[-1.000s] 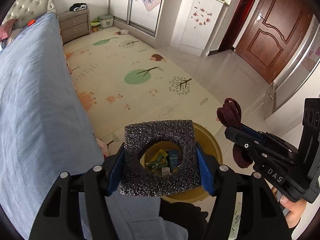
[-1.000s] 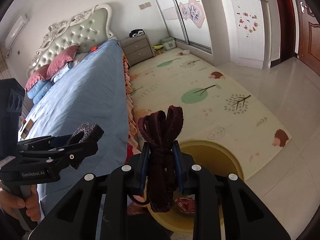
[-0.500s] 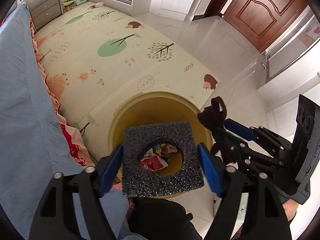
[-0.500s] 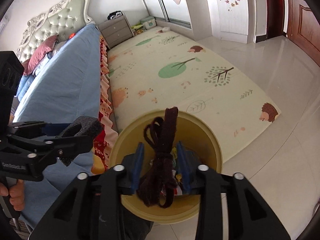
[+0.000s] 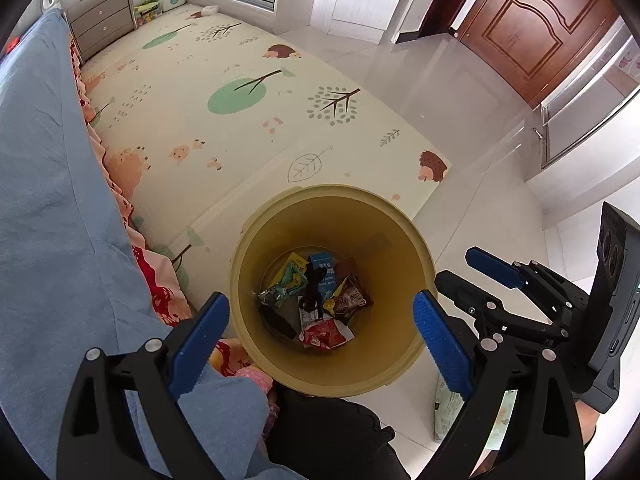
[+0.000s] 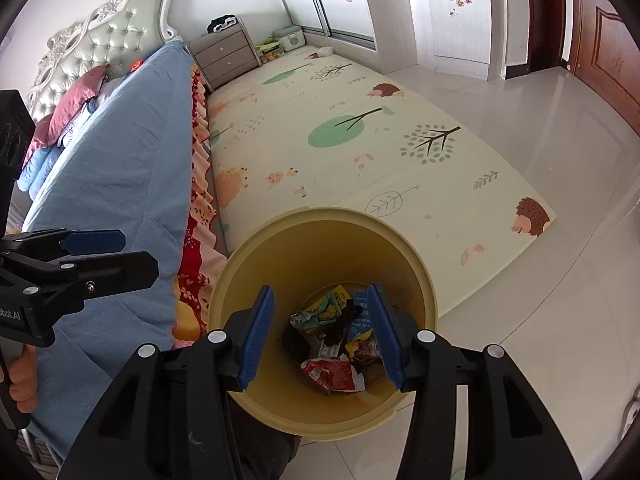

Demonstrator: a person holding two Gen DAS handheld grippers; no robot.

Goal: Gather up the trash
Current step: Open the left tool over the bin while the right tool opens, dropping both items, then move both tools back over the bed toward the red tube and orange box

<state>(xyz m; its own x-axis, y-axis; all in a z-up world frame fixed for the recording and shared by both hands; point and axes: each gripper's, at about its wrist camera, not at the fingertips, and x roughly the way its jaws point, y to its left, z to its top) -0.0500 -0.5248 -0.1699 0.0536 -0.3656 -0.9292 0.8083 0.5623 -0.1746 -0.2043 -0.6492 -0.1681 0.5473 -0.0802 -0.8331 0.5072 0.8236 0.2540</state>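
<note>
Bed point(image 6: 112, 168): left side of both views, covered in blue sheet, red and orange patterned frill along its edge; tufted headboard point(image 6: 108, 36) and pink and blue pillows at upper left of right wrist view.
Play mat point(image 5: 224, 112): cream, printed with trees, leaves and hedgehogs, filling the centre of both views, beside the bed on the white tiled floor.
Door point(image 5: 536, 32): brown wood, upper right of left wrist view.
Nightstand point(image 6: 224, 54): grey drawers at the top centre of right wrist view, against the bed's far end.
Trash bin point(image 5: 408, 240): round, yellow, open-topped, lower centre of both views, standing at the mat's near edge, just beside the bed frill.
Trash in bin: snack wrappers heaped on the bottom, among them a red wrapper point(image 5: 322, 334), a green and yellow packet point(image 5: 290, 276) and a blue carton point(image 5: 322, 266).
Dark cord point(image 5: 313, 286): lying on top of the wrappers, inside the bin.
Dark foam piece point(image 5: 276, 320): on the bin's bottom at the left of the heap, partly hidden by the wall.
Left gripper point(image 5: 320, 340): above the bin mouth, pointing steeply down, blue pads spread wide and opening further, nothing between them.
Right gripper point(image 6: 318, 336): above the bin, pads parted to a middling gap, nothing between them; visible too at lower right of left wrist view.
Hand point(image 6: 20, 376): lower left edge of right wrist view, gripping the left tool's handle.
</note>
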